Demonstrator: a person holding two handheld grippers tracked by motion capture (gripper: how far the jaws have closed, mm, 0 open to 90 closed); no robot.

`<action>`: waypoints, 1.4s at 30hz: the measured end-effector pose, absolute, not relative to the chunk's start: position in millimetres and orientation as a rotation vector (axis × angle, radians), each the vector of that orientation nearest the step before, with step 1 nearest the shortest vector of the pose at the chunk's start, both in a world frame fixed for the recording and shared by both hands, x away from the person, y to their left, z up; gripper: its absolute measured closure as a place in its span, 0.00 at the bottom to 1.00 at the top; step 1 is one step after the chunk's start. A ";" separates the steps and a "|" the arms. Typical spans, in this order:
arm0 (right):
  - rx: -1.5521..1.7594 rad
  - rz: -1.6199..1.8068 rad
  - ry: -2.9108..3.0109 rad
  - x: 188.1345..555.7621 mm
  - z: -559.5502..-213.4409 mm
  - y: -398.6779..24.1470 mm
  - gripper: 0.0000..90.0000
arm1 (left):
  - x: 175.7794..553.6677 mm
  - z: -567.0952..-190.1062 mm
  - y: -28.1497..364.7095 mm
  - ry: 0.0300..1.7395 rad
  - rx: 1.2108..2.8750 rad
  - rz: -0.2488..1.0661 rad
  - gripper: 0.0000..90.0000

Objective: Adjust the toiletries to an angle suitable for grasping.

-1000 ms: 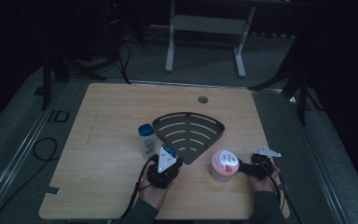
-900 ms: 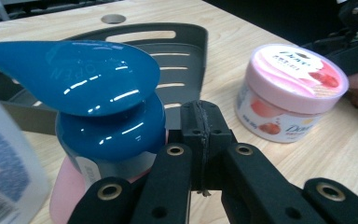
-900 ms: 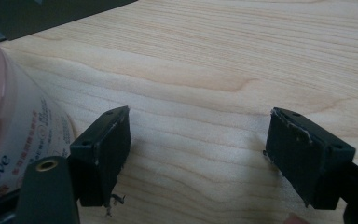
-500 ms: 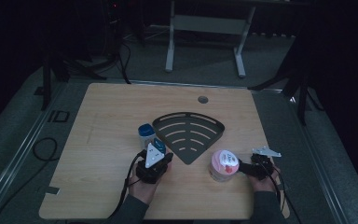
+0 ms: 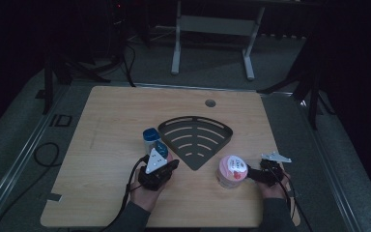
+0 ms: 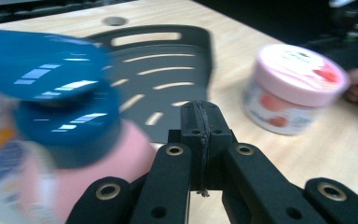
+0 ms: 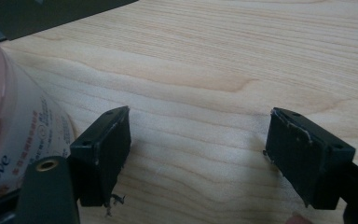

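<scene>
A white bottle with a blue cap [image 5: 150,137] stands left of the black fan-shaped slotted tray [image 5: 195,140]. My left gripper [image 5: 164,157] sits just below the bottle, its jaws shut on nothing. In the left gripper view its gripper [image 6: 200,112] points at the tray [image 6: 168,60], with the blurred bottle [image 6: 51,84] close on the left. A pink-lidded jar [image 5: 232,170] stands right of the tray's tip. My right gripper [image 5: 258,175] is beside the jar. The right gripper view has the gripper [image 7: 198,140] open over bare wood, the jar [image 7: 9,130] touching its left finger's outer side.
The wooden table [image 5: 106,116] has a round cable hole [image 5: 210,103] near its far edge. A white metal stand [image 5: 212,29] is on the floor beyond it. Cables [image 5: 43,154] trail over the dark floor to the left.
My left gripper moved left, closer to the blue-capped bottle, then held still. The right gripper and the jar stayed where they were.
</scene>
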State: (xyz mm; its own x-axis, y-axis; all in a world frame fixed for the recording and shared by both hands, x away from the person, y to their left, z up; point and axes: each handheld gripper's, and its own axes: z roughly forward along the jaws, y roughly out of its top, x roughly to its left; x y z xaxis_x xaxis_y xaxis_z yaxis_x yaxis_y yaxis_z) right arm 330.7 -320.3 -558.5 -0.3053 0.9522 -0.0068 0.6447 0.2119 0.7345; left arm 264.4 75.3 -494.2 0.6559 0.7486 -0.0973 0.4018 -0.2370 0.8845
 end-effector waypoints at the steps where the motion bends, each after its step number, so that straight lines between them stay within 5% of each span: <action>1: 1.471 0.884 2.031 330.2 -558.4 -320.1 0.28 | 261.5 -494.4 72.9 0.895 1.869 0.429 1.00; 6: 1.437 0.906 2.043 326.9 -557.5 -318.3 0.45 | 245.4 -498.3 71.1 0.787 1.898 0.400 0.98; 10: 1.428 0.899 2.045 324.1 -555.1 -318.2 0.75 | 236.2 -501.6 83.6 0.733 1.898 0.409 0.88; 11: 1.428 0.899 2.045 324.1 -555.1 -318.2 0.75 | 236.2 -501.6 83.6 0.733 1.898 0.409 0.85; 13: 1.405 0.917 2.046 319.6 -550.9 -318.5 1.00 | 233.5 -506.9 98.7 0.743 1.886 0.406 0.76; 19: 1.342 0.982 2.057 307.1 -536.4 -312.2 1.00 | 226.0 -517.5 111.3 0.764 1.865 0.397 0.67; 42: 1.244 1.129 2.146 305.4 -532.3 -297.0 1.00 | 231.1 -538.3 88.6 0.772 1.953 0.420 0.68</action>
State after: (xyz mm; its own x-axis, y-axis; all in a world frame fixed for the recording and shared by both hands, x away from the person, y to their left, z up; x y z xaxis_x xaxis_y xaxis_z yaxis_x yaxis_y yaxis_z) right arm 305.4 -297.0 -532.3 -0.5157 0.8557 0.0433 0.5203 0.2726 0.8093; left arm 231.1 88.6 -538.3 0.7404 0.6716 -0.0281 0.3416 -0.3401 0.8762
